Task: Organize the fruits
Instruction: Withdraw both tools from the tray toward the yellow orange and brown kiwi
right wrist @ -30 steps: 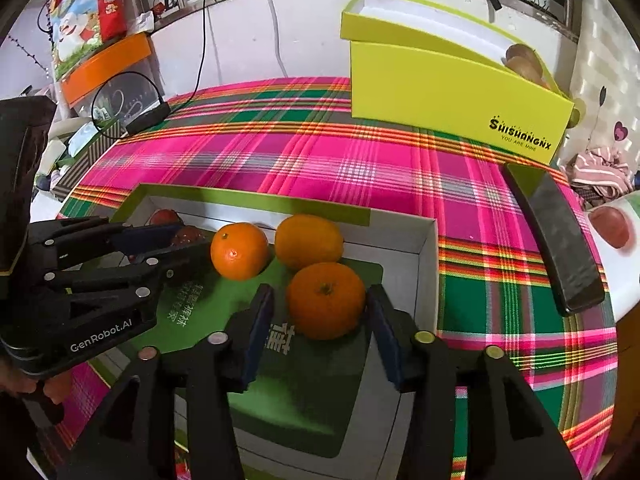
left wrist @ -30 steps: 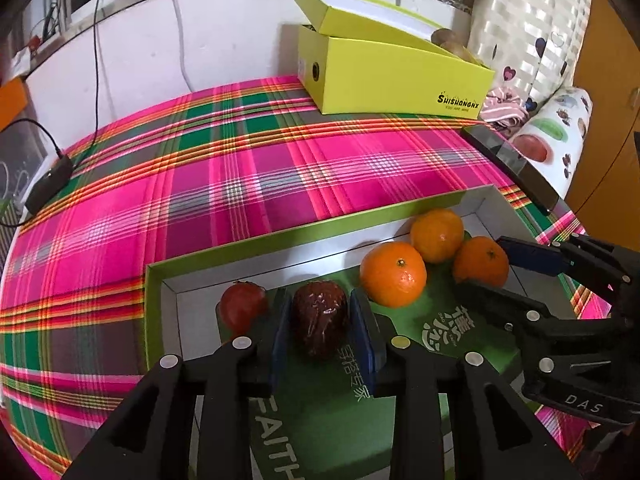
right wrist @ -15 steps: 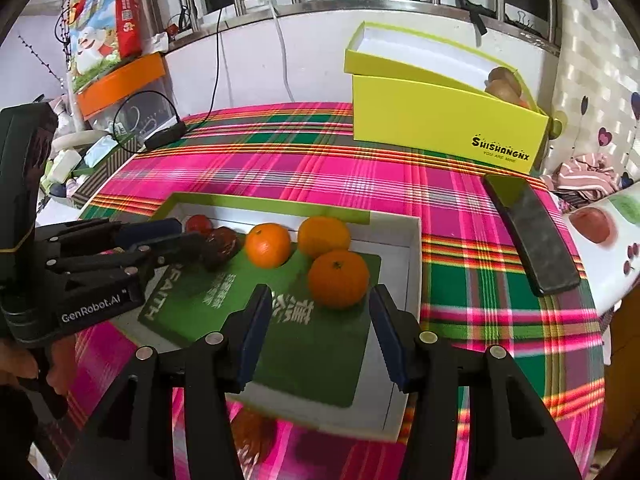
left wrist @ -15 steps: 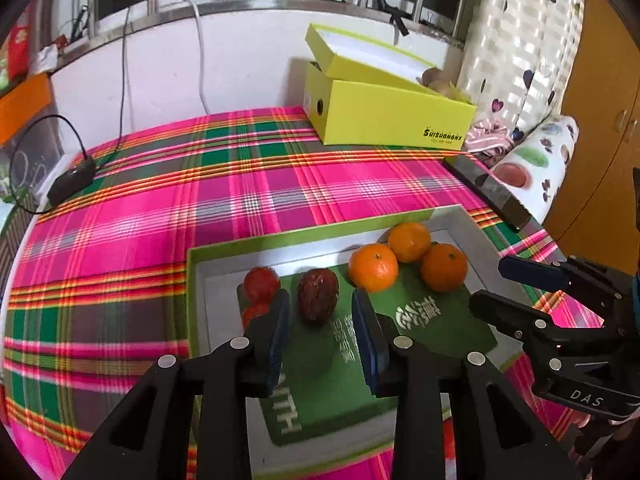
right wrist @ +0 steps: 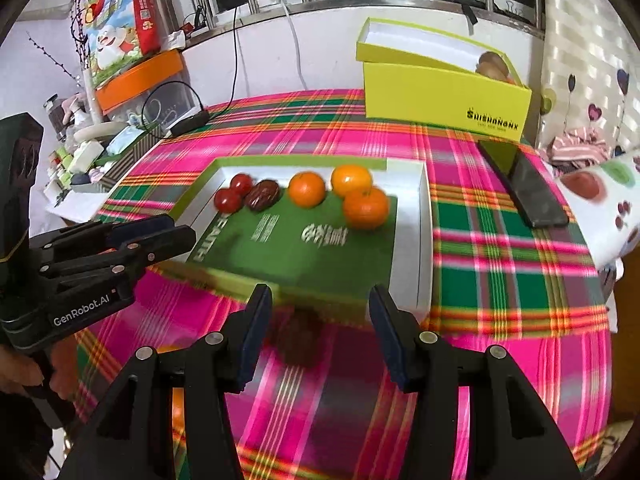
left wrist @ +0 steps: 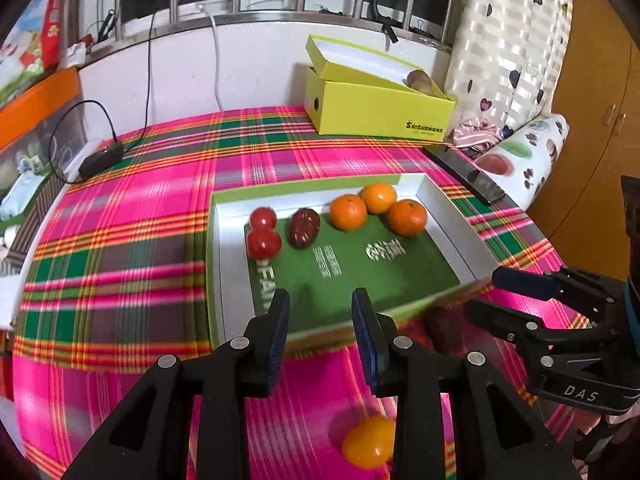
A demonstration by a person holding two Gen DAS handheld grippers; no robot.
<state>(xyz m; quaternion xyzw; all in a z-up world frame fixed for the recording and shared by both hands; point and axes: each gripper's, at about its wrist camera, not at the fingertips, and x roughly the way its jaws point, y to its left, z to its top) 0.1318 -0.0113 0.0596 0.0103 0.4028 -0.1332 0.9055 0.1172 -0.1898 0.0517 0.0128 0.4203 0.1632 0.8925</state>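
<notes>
Both claws empty, jaws apart: left gripper, right gripper. Six fruits in tray. Dark fruit and yellow-orange fruit loose on tablecloth, outside near rim. Risk: round fruit rolling off the table edge if nudged; blur hiding exact position.

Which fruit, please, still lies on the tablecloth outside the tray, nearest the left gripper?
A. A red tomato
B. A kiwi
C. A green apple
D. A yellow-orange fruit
D: the left wrist view shows a yellow-orange fruit on the tablecloth beside the left gripper, outside the tray, while the red tomatoes sit inside it.
</notes>
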